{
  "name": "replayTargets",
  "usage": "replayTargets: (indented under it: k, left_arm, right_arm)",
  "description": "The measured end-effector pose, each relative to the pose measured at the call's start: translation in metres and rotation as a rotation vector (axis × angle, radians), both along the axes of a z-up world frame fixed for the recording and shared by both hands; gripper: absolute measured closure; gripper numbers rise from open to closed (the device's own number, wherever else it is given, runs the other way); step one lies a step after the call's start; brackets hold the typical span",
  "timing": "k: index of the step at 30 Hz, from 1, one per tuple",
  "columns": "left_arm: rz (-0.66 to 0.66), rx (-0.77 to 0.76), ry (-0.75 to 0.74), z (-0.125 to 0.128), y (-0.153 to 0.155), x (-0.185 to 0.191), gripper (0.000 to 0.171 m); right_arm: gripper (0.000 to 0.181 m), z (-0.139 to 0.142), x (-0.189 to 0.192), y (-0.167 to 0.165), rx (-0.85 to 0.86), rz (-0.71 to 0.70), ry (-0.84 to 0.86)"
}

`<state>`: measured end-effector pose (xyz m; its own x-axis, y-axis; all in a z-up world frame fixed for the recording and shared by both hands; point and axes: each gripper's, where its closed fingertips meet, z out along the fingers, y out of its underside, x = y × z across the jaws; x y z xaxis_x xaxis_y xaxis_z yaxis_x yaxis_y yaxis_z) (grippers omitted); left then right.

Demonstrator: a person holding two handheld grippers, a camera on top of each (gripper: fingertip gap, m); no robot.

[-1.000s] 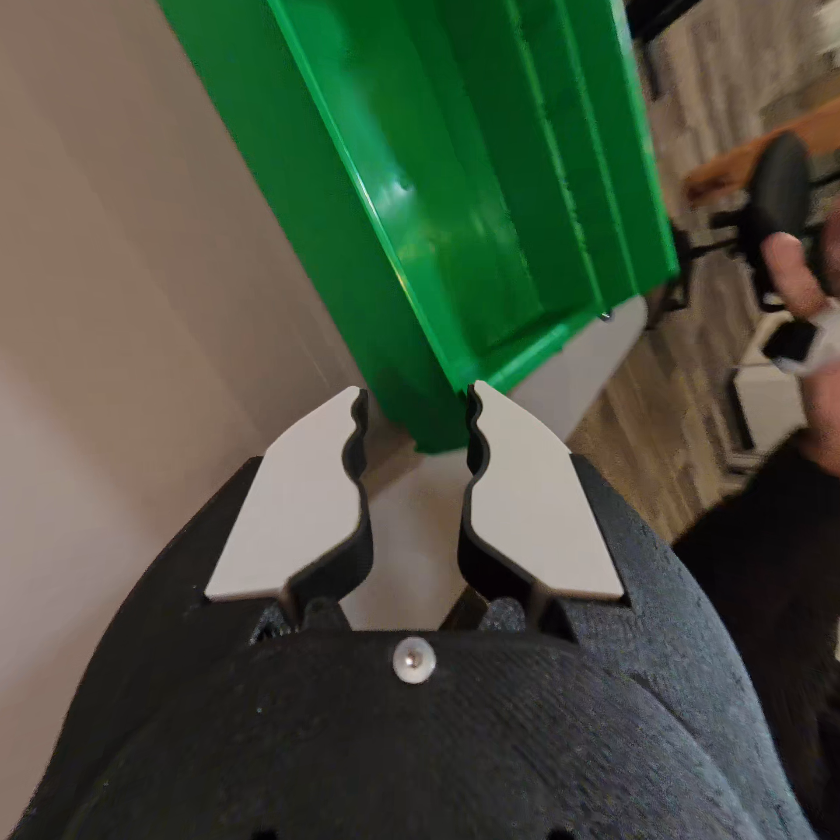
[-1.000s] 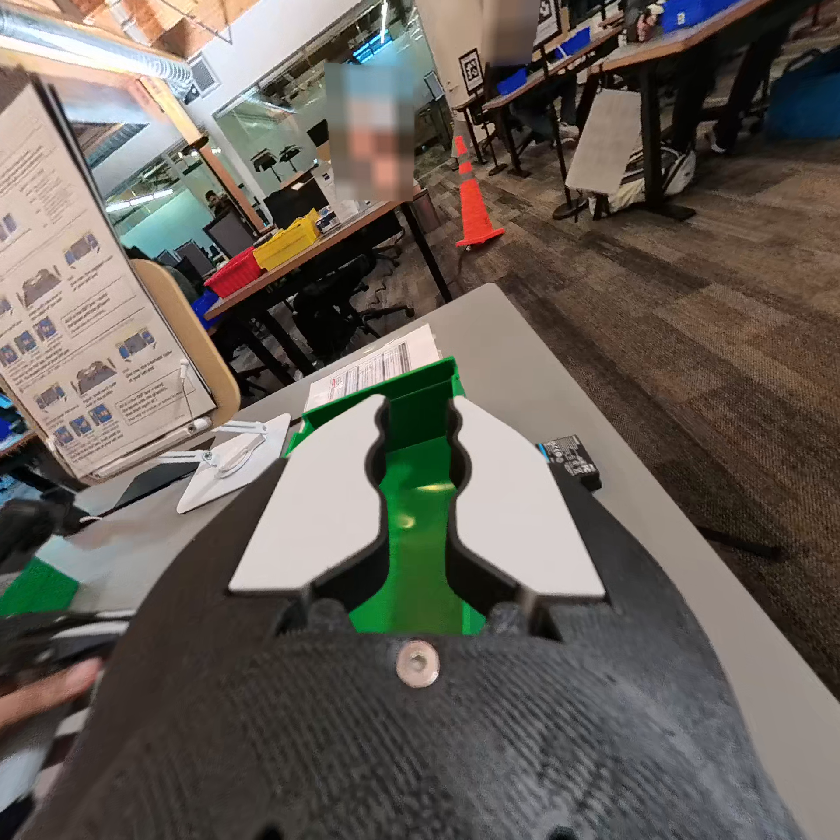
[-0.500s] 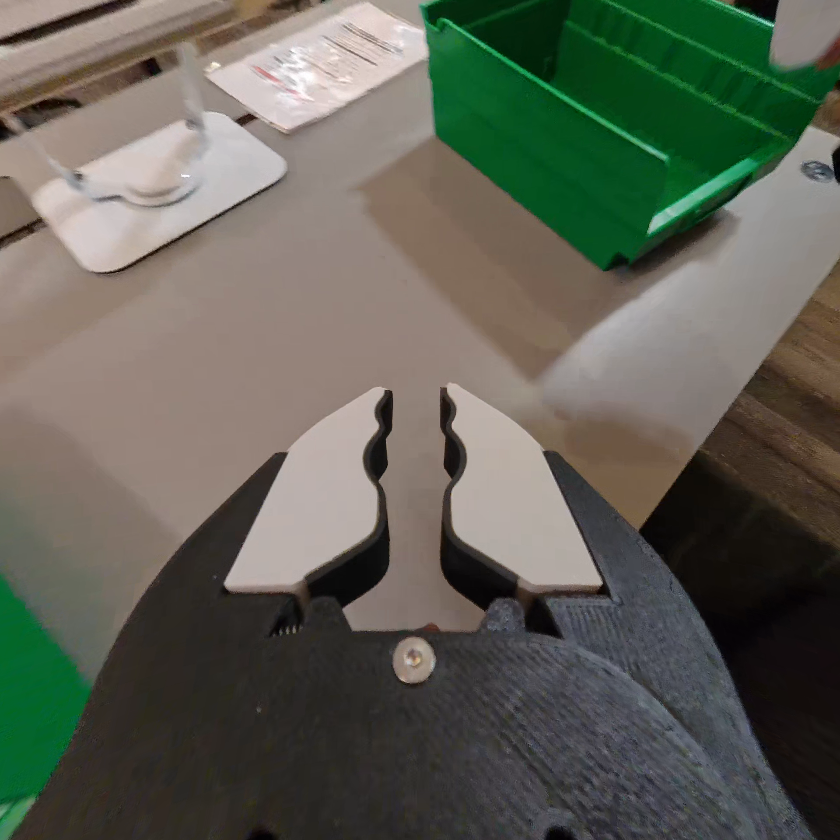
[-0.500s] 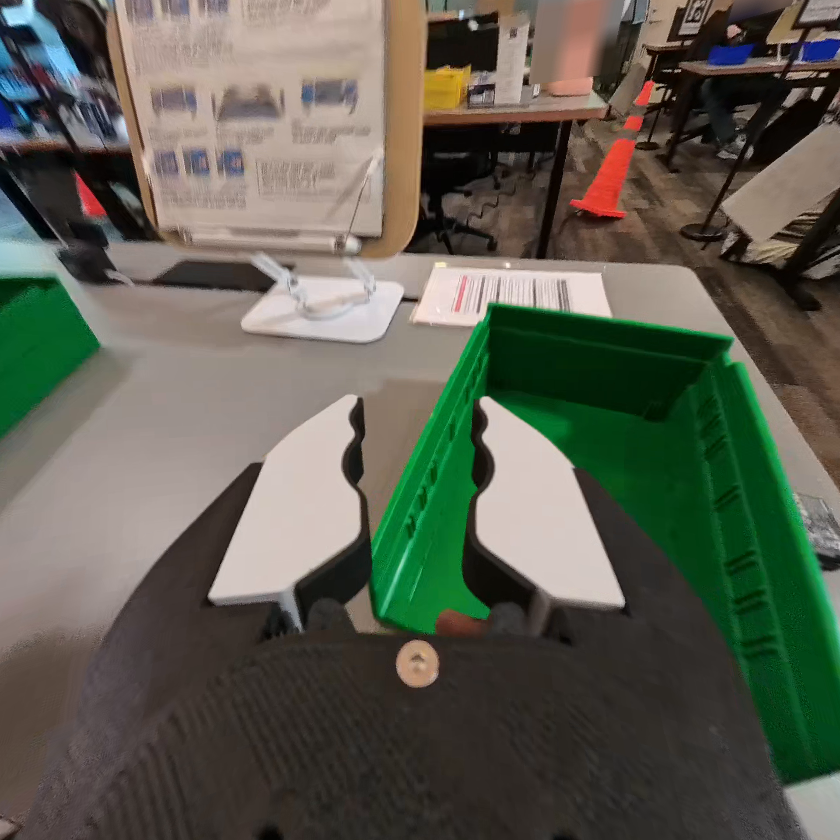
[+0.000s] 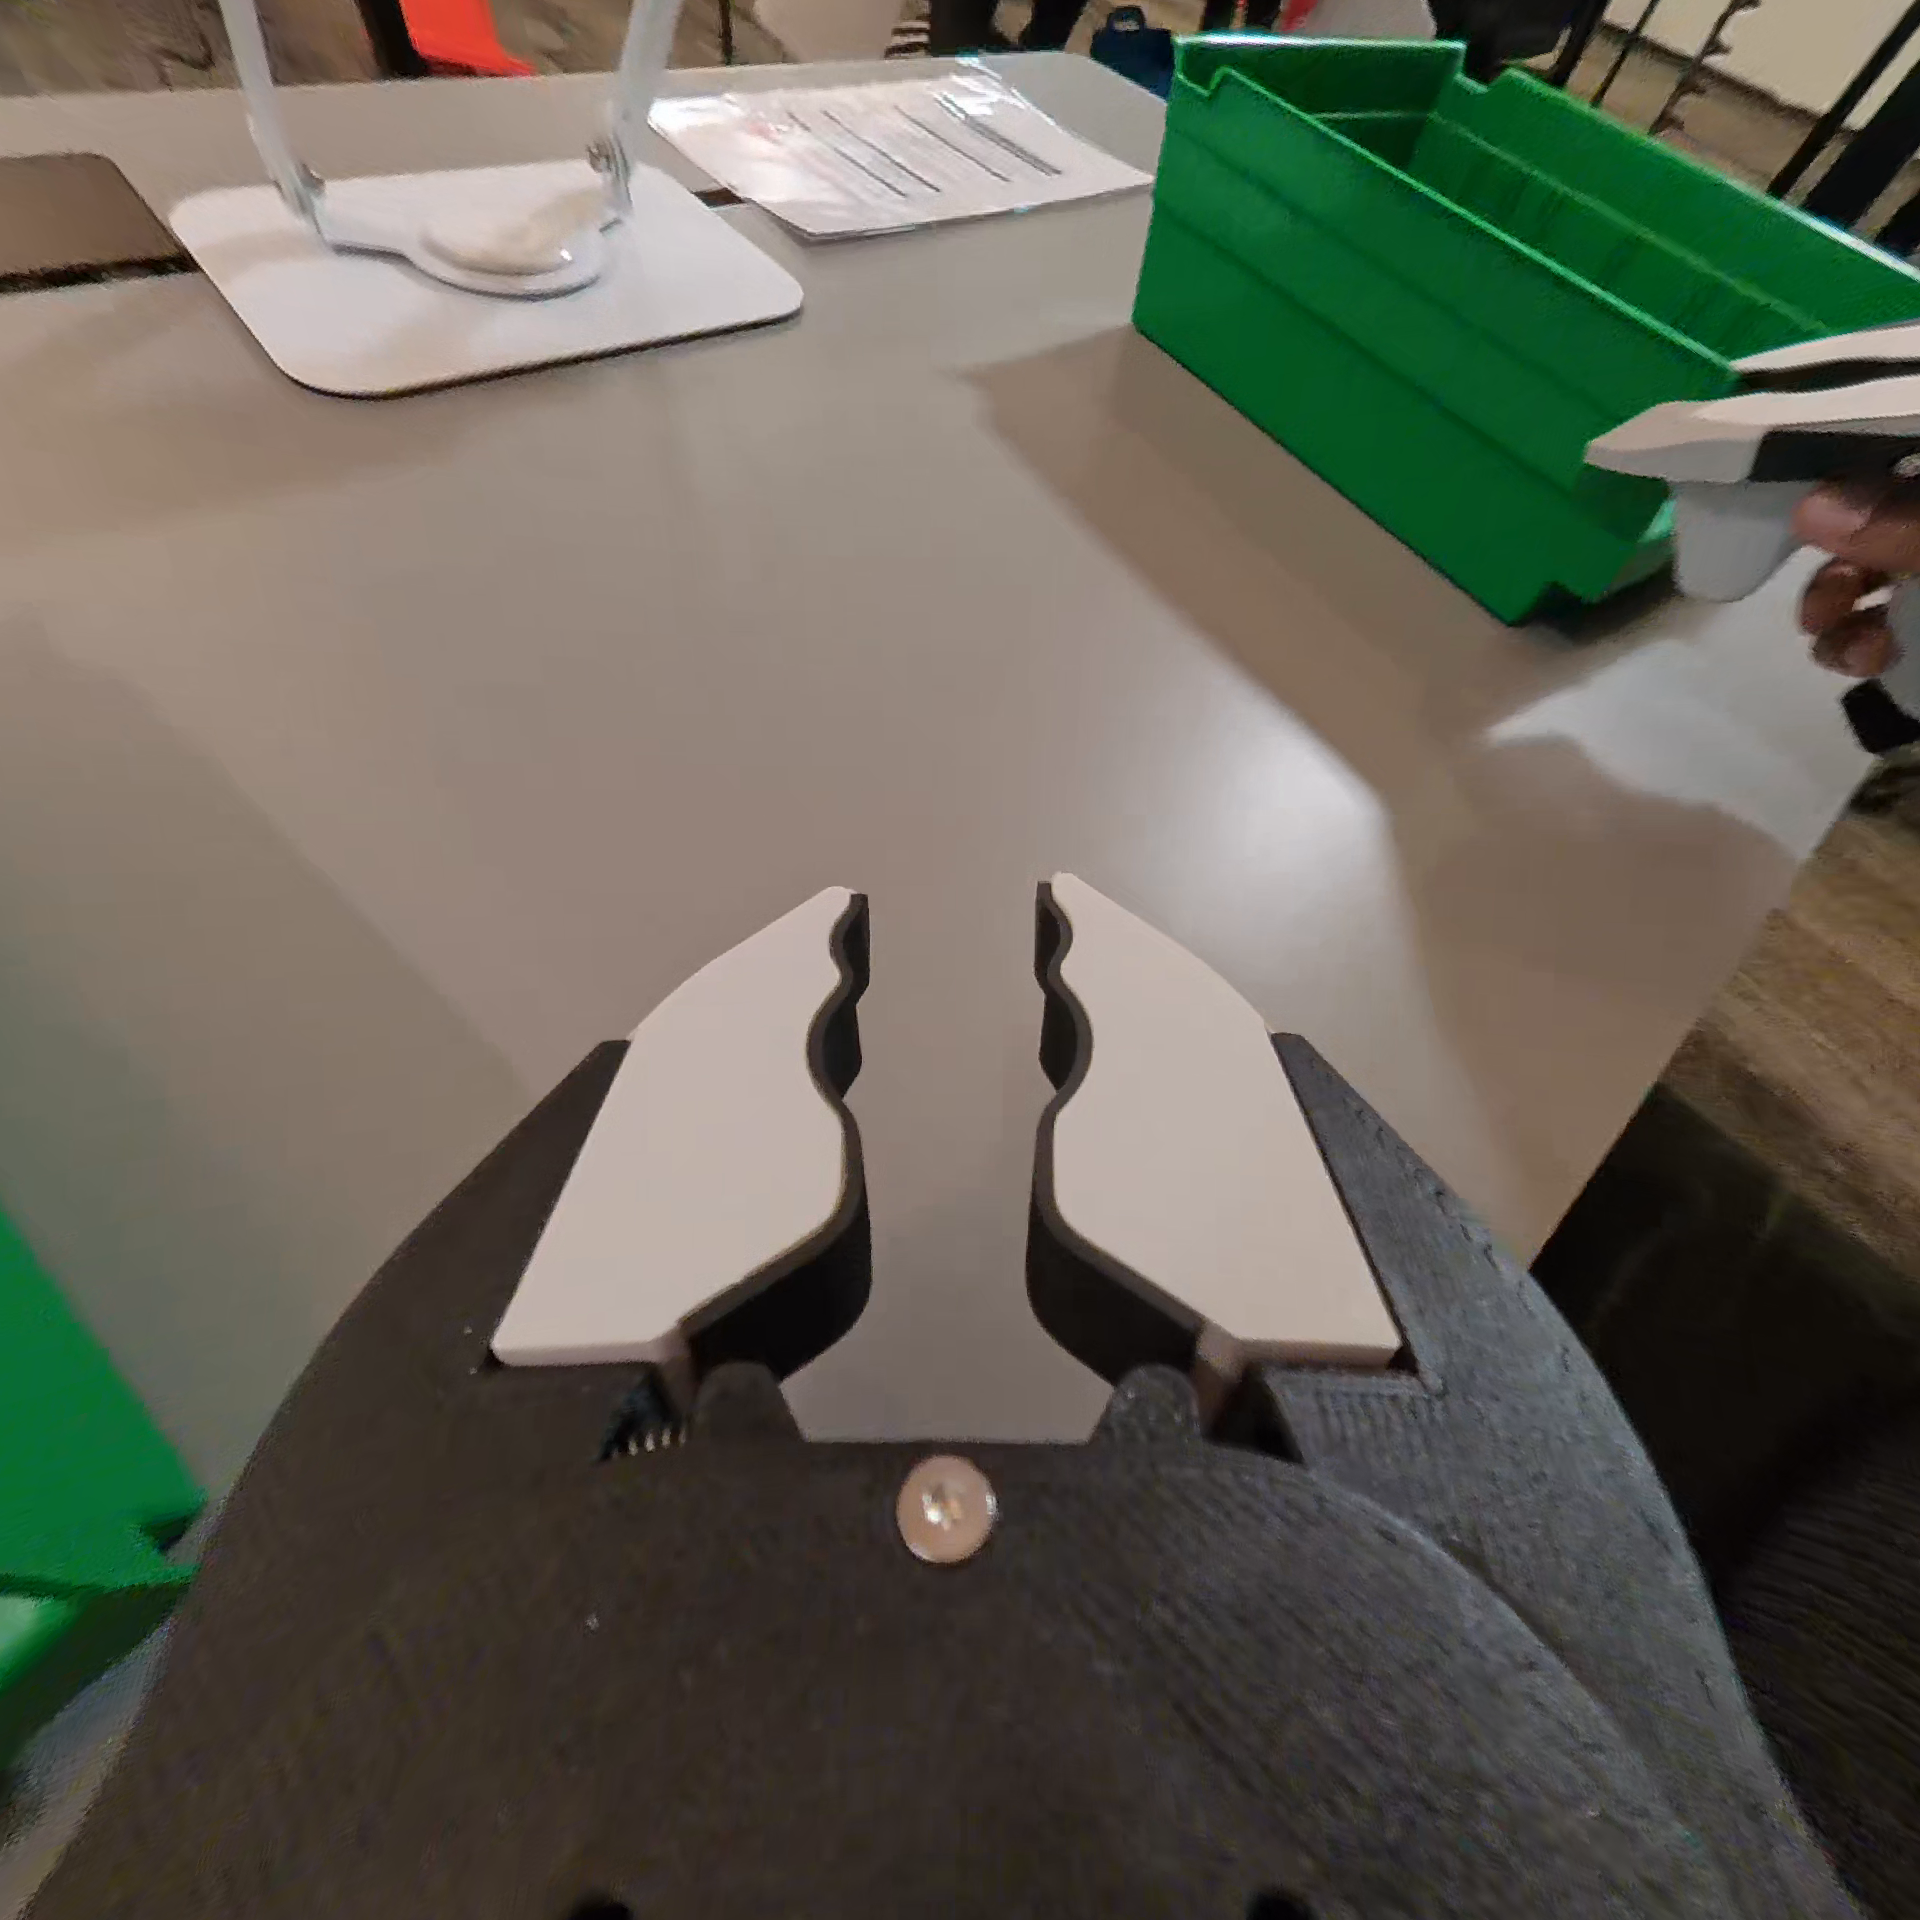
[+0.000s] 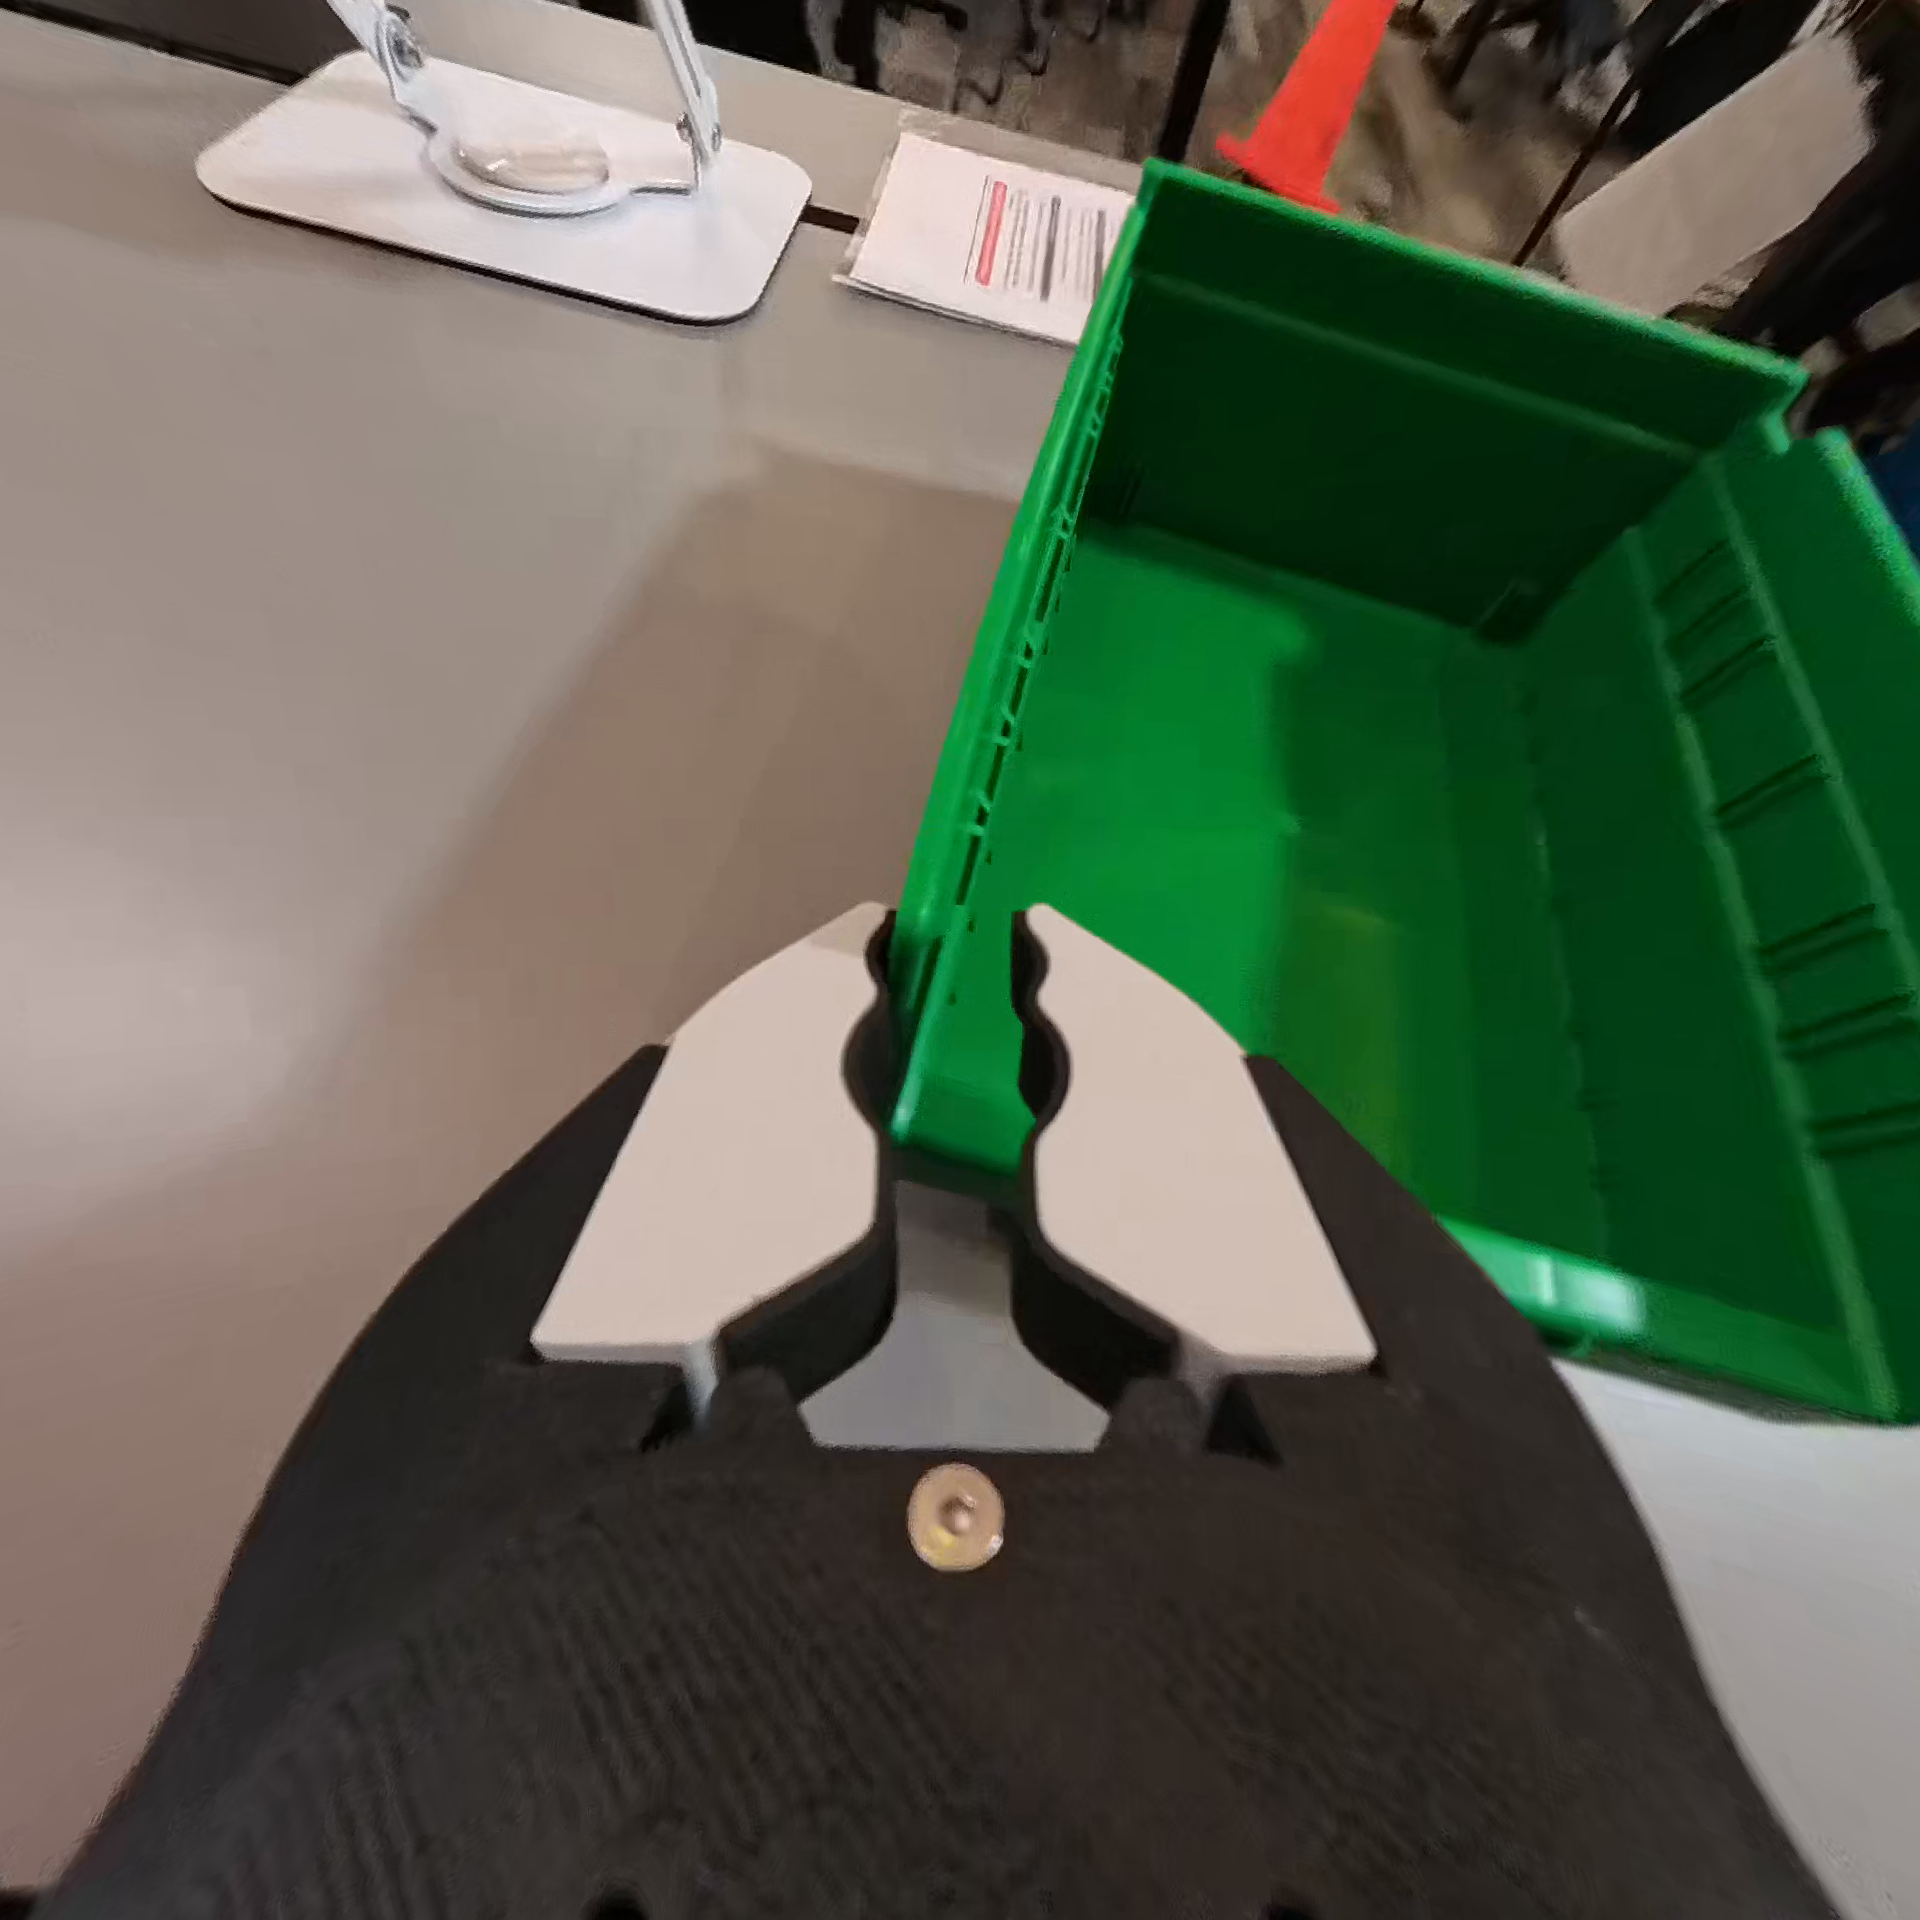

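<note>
An empty green plastic bin (image 6: 1351, 831) stands on the grey table (image 6: 416, 727). My right gripper (image 6: 954, 920) straddles the bin's near left corner, with the side wall between its fingers and both pads against it. In the left wrist view the same bin (image 5: 1403, 260) is at the upper right, and the right gripper (image 5: 1756, 416) comes in over its near corner, held by a hand (image 5: 1860, 582). My left gripper (image 5: 951, 894) is open and empty, a little above the bare table (image 5: 831, 623).
A white stand base (image 5: 488, 260) with clear legs and a printed sheet (image 5: 894, 145) lie at the table's far side. A second green bin (image 5: 62, 1455) is at the left. The table's edge (image 5: 1714, 935) runs along the right. An orange cone (image 6: 1320, 94) stands on the floor beyond.
My left gripper swung away from the bin to face the table and opened a little wider. My right gripper moved down onto the bin's left wall and closed on it.
</note>
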<state>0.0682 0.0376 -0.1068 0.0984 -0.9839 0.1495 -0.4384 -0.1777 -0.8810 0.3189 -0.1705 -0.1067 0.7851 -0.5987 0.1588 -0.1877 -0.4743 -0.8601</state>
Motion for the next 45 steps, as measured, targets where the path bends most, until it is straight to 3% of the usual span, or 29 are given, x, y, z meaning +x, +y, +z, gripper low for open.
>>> replayTargets:
  k: [3, 7, 11, 14, 17, 22, 27, 34, 37, 40, 45]
  left_arm:
    - [0.032, 0.039, -0.022, 0.006, 0.006, -0.001, 0.141]
    - [0.036, 0.025, -0.011, 0.003, 0.004, -0.001, 0.141]
    - [0.056, 0.066, -0.005, 0.002, 0.004, -0.002, 0.141]
    - [0.103, 0.123, -0.004, 0.005, 0.010, -0.004, 0.139]
    - [0.261, 0.146, -0.017, 0.018, 0.033, -0.013, 0.138]
    - [0.504, 0.280, -0.079, 0.048, 0.083, -0.044, 0.125]
    - [0.643, 0.272, -0.041, 0.034, 0.128, -0.071, 0.121]
    - [0.647, 0.143, 0.077, -0.002, 0.140, -0.078, 0.130]
    - [0.649, 0.123, 0.061, 0.000, 0.143, -0.081, 0.138]
    - [0.664, 0.133, 0.060, 0.001, 0.144, -0.086, 0.159]
    - [0.711, 0.176, 0.092, 0.001, 0.151, -0.103, 0.166]
  right_arm:
    - [0.175, 0.000, 0.003, -0.011, 0.017, -0.006, 0.026]
    - [0.176, 0.000, 0.005, -0.014, 0.018, -0.002, 0.014]
    - [0.158, 0.011, 0.004, -0.013, 0.044, -0.003, -0.034]
    - [0.143, 0.050, -0.006, -0.006, 0.201, 0.049, -0.141]
    - [0.140, 0.081, -0.024, 0.001, 0.355, 0.087, -0.211]
    - [0.144, 0.089, -0.045, 0.019, 0.363, 0.155, -0.287]
    - [0.149, 0.108, -0.092, 0.048, 0.560, 0.309, -0.144]
    - [0.149, 0.078, -0.125, 0.085, 0.451, 0.450, -0.077]
    - [0.150, 0.076, -0.121, 0.084, 0.465, 0.447, -0.040]
    - [0.150, 0.074, -0.115, 0.082, 0.502, 0.432, 0.033]
    - [0.151, 0.071, -0.103, 0.083, 0.576, 0.410, 0.180]
